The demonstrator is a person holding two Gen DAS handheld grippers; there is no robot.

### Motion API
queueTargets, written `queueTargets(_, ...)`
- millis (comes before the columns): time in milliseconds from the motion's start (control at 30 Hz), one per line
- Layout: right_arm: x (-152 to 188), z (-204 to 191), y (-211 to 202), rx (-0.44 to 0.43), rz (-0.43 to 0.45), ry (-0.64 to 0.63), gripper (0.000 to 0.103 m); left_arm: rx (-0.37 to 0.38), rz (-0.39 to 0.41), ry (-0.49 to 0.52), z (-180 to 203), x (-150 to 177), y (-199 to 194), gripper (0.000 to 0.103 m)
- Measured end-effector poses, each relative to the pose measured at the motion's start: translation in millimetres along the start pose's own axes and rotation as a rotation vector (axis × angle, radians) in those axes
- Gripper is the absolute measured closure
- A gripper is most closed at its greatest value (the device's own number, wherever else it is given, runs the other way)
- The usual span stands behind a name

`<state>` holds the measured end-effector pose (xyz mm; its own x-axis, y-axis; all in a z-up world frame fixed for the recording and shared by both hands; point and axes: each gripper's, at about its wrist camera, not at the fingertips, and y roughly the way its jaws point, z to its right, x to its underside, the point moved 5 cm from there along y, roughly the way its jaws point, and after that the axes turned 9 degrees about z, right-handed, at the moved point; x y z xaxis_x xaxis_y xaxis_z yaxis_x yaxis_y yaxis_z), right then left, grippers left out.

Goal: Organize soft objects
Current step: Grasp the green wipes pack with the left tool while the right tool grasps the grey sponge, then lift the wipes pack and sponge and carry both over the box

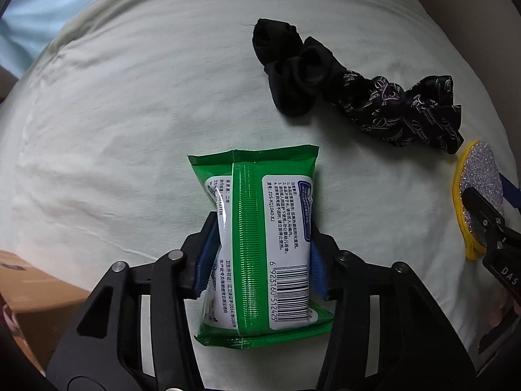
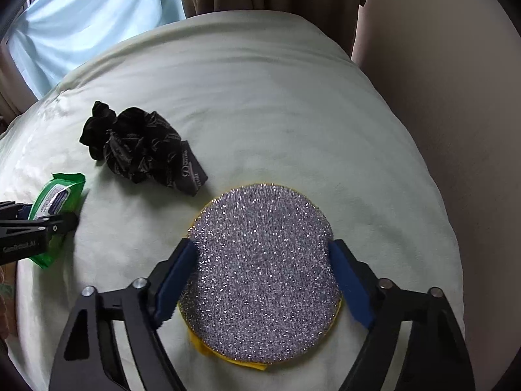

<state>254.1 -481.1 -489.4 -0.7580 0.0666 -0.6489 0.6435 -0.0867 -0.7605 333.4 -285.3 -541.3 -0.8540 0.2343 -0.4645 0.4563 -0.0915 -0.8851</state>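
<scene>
Wet-wipe pack (image 1: 260, 244) clamped in my left gripper (image 1: 260, 254), scouring pad (image 2: 263, 273) pinched in my right gripper (image 2: 263, 280); both grasped, next placement beside the black socks (image 1: 289, 68) ahead.

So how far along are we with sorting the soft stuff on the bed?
Nothing looks sorted yet. In hand: the left gripper is shut on the green wipes pack, and the right gripper straddles the round glitter sponge, pads at its edges. Left: the black socks and printed black cloth lie bunched together on the sheet.
</scene>
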Motion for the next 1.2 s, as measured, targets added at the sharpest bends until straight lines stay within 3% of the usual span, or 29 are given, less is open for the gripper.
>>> queueTargets(300, 2.0, -13.4, -12.1, -0.05, 0.008, -0.006, 0.063, 0.015, -0.001, 0.013, 3.2, -1.8, -11.2, 0.066)
queueTargets(667, -19.8, -5.4, -67.8, -0.049, 0.057, 0.055, 0.065, 0.056, 0.081, 0.023, 10.5, -22.4, -86.4, 0.067)
queueTargets(1000, -60.5, -12.7, -172.0, -0.031, 0.137, 0.101, 0.065, 0.114, 0.187, -0.039, -1.1, -28.0, -210.6, 0.067)
queueTargets(1200, -80.4, -35.5, -235.9, -0.023, 0.174, 0.102, 0.065, 0.134, 0.24, -0.068, -31.8, -20.4, -283.9, 0.067)
